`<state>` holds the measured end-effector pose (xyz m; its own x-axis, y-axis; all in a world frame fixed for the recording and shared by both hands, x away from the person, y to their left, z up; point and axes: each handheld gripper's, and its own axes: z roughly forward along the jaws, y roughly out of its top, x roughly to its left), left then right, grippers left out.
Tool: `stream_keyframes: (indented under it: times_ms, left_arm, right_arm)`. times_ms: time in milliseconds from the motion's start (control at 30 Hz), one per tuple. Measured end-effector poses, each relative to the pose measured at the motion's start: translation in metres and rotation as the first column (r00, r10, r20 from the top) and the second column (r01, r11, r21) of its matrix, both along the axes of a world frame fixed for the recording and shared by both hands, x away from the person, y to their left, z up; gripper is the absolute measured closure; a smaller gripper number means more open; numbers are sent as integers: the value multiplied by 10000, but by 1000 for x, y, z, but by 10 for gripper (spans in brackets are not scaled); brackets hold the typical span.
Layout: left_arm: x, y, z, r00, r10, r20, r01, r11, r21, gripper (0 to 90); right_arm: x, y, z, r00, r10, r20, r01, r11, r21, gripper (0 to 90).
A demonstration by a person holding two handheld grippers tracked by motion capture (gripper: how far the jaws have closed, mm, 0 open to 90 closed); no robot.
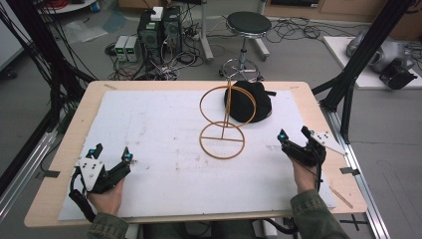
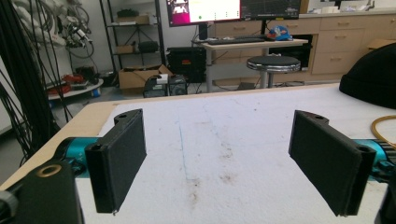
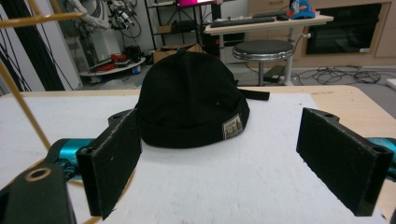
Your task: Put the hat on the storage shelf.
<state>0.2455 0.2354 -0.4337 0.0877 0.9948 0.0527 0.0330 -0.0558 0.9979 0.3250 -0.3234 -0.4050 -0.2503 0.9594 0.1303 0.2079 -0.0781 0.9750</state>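
- I see my left gripper (image 1: 110, 154) resting near the worktop's (image 1: 74, 129) front left, fingers wide apart, empty.
- My right gripper (image 1: 292, 133) faces the black cap (image 3: 189, 100), fingers spread wide, holding nothing.
- The cap lies at the far side, touching the gold wire stand (image 1: 223, 124).

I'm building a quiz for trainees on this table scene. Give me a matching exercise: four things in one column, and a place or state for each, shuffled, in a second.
1. black cap
2. gold wire stand
3. left tool
4. right tool

A. open, near the table's left front
B. upright at mid-table
C. lying behind the stand
D. open, facing the cap

Pairs: 1-C, 2-B, 3-A, 4-D
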Motion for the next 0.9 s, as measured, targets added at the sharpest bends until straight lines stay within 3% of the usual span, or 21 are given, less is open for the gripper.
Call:
stream_keyframes:
  times_ms: [167,433,700,900]
  left_arm:
    - [-3,1,0,10000,-85,17,85,10000,-52,192]
    - [-8,8,1,9999,151,31,-150,9995,-275,190]
    - [-8,7,1,9999,117,17,-117,9998,-144,190]
    - [-10,9,1,9997,199,116,-195,9994,-290,191]
  right_arm:
    - [19,-1,10,9999,19,-155,-21,10000,-89,133]
    - [33,5,22,9999,9,-146,-13,9995,-308,133]
    - [61,11,32,9992,117,-388,-140,9982,-590,130]
    - [89,25,40,9940,422,-1011,-504,9956,-796,128]
